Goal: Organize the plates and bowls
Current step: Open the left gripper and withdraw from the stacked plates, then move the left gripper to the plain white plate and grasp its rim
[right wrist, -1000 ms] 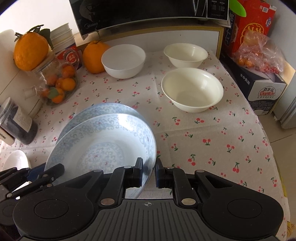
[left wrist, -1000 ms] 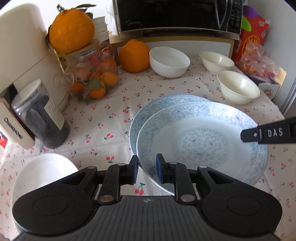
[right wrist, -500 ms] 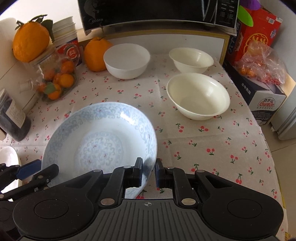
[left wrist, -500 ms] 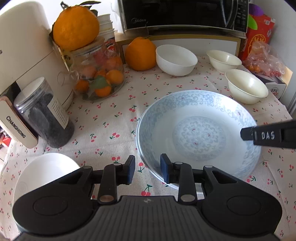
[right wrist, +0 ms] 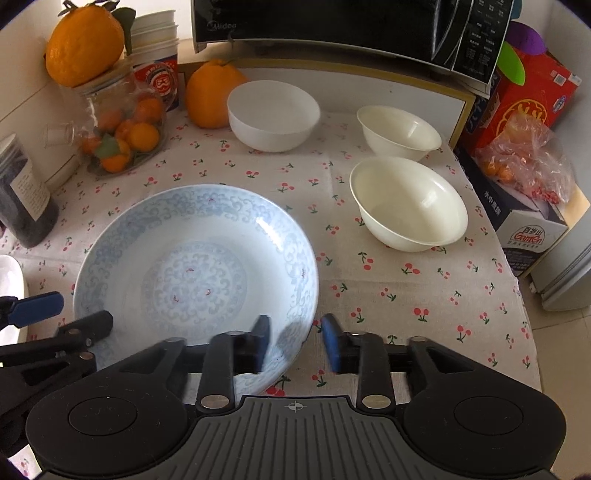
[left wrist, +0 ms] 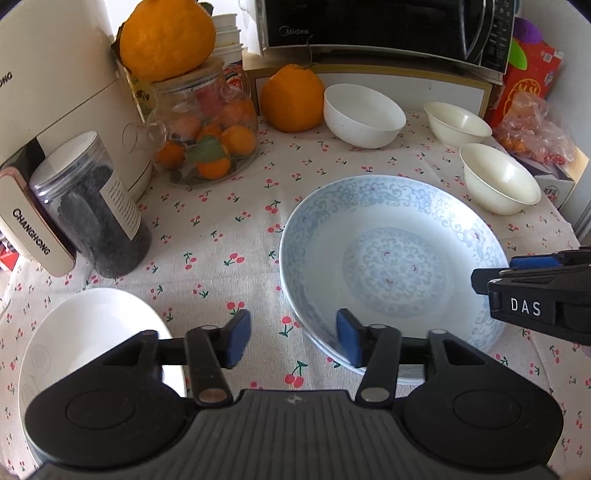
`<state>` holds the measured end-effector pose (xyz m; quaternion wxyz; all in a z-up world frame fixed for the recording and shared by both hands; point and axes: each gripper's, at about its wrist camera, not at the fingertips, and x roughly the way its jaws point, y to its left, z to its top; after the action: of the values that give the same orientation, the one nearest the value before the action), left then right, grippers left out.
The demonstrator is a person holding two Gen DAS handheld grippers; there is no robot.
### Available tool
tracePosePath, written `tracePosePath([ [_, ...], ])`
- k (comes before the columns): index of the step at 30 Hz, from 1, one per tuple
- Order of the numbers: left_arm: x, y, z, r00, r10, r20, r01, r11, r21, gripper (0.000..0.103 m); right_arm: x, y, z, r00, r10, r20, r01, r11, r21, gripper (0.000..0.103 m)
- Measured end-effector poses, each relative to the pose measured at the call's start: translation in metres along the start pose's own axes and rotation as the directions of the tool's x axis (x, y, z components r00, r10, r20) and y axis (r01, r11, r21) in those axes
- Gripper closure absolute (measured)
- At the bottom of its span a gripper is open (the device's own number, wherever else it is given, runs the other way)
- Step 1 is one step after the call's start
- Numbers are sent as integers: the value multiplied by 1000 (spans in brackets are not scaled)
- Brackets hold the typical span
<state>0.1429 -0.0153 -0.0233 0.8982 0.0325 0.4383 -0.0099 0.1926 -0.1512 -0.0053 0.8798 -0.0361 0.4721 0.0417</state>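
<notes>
A blue-patterned plate (left wrist: 391, 258) lies stacked on a second one on the cherry-print cloth; it also shows in the right wrist view (right wrist: 195, 269). My left gripper (left wrist: 293, 338) is open at the plate's near-left rim. My right gripper (right wrist: 295, 341) is open, its jaws either side of the plate's near-right rim. A white plate (left wrist: 92, 336) lies at the front left. A white bowl (right wrist: 273, 114) and two cream bowls (right wrist: 408, 203) (right wrist: 399, 131) stand at the back and right.
A dark-filled jar (left wrist: 96, 206), a glass jar of oranges (left wrist: 207, 136) with a large orange on top, another orange (left wrist: 291, 98) and a microwave (right wrist: 351, 26) line the left and back. Boxes and a plastic bag (right wrist: 524, 158) stand at the right edge.
Both grippers lowered the held patterned plate onto the other one, then opened and let go of its rim.
</notes>
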Motion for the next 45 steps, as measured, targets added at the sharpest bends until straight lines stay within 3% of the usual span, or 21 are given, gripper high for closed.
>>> tracePosePath([
  [3,-2,3,0,1000,-16,-4,15,1000,-22,30,-4,-2,1,1000,12,9,-13,1000,7,48],
  [9,-9,5,-2,998,-55,-15,55,998,-28,11,-11,-4,0,999,31,21,-31,1000,1,32],
  [12,-13,8,-2,998,-68,-19,67,997,-29,7,-14,-5,-1,999,38,25,-37,999,-6,24],
  [27,-33,42,-8,999,-51,16,52,998,-47,1,-28,-15,-4,996,73,45,-74,997,27,16],
  [36,-42,90,-19,1000,18,25,-16,997,-71,1,-40,-1,-3,981,175,90,-178,983,34,14],
  [45,-45,142,-32,999,47,10,-45,988,-151,1,-47,37,-3,946,308,103,-310,951,9,14],
])
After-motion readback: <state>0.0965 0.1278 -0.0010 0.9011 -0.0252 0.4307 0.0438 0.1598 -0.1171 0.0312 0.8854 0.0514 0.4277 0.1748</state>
